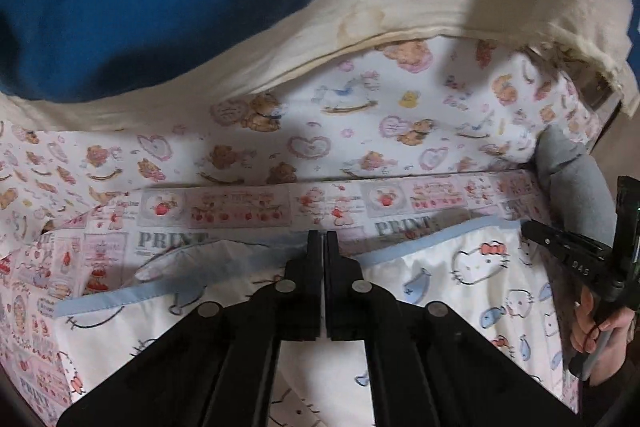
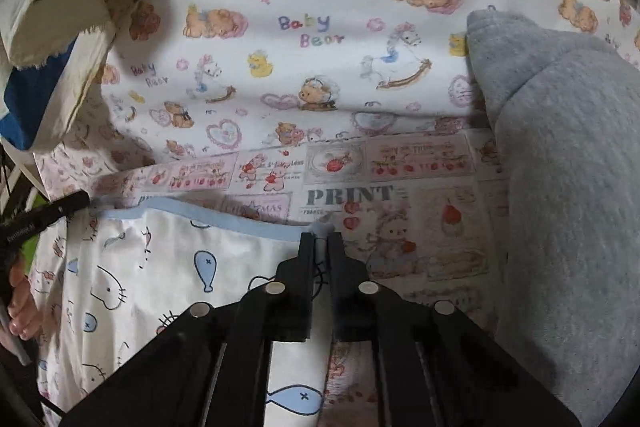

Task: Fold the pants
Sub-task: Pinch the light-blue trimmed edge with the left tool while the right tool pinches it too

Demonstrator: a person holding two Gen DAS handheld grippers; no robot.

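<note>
The pants [image 1: 460, 279] are white with cat and blue fish prints and a light blue waistband; they lie flat on a printed sheet. My left gripper [image 1: 324, 239] is shut on the blue waistband edge [image 1: 256, 247], which is bunched there. My right gripper [image 2: 322, 239] is shut on the waistband's right corner [image 2: 324, 227]. The pants also show in the right wrist view [image 2: 180, 267]. The right gripper shows at the right edge of the left wrist view [image 1: 528, 227], and the left gripper at the left edge of the right wrist view [image 2: 84, 199].
The pink "PRINT" sheet [image 2: 400, 195] lies under the pants. A white teddy-bear blanket [image 2: 320, 47] lies beyond it. A grey sweatshirt [image 2: 560, 187] lies to the right. A cream and blue quilt [image 1: 200, 7] is bunched at the back left.
</note>
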